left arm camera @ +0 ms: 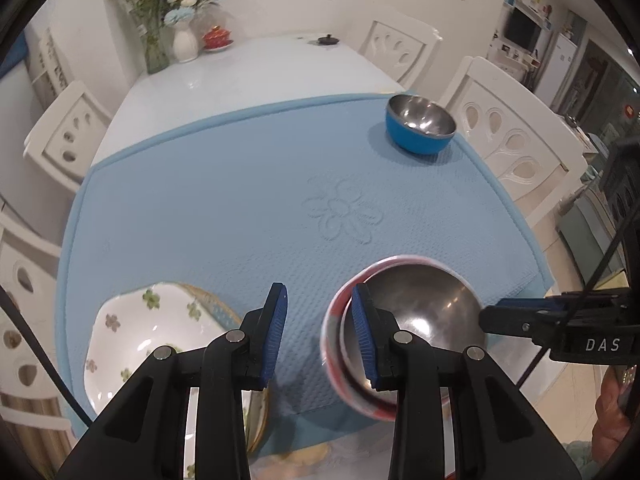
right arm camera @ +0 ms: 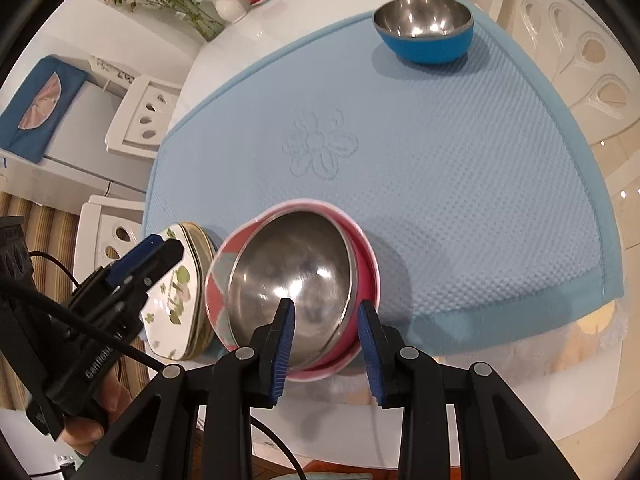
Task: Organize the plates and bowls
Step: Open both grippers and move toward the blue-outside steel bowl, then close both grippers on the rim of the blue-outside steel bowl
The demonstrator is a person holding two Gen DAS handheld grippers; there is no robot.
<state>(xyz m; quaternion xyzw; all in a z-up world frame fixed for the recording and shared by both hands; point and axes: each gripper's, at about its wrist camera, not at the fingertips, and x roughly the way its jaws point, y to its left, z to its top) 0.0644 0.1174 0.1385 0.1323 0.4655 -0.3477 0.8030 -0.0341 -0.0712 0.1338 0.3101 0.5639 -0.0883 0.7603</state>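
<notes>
- Stacked floral plates (left arm camera: 120, 320) at the near left corner of the blue mat (left arm camera: 240, 208). Already piled one on another, probably as the finished plate group, kept off to the side so the middle is free for bowls.
- Left gripper (left arm camera: 319, 312) just right of the plates, angled down over bare mat. Jaws at a narrow gap with only cloth showing between the pads, gripping nothing. Right finger overlapping the near bowl's left rim in the left wrist view; contact impossible to judge.
- Pink bowl (right arm camera: 362, 248) at the near edge of the mat, just beside the plates, with a steel bowl (right arm camera: 296, 264) nested inside it. Inner bowl sitting askew rather than flush, likely not fully settled. Nesting presumably meant to gather the bowls into one stack.
- Right gripper (right arm camera: 326, 324) straddling the near right rims of that pair: one finger inside the steel bowl, the other outside the pink wall. Narrow gap with both rims between the pads; cannot tell whether pressing or merely bracketing. Placed this way probably to steady or seat the inner bowl.
- Blue bowl (right arm camera: 424, 46) with a steel lining, alone at the far right corner of the mat, upright and well apart from the others. Probably the next piece to join the stack.
</notes>
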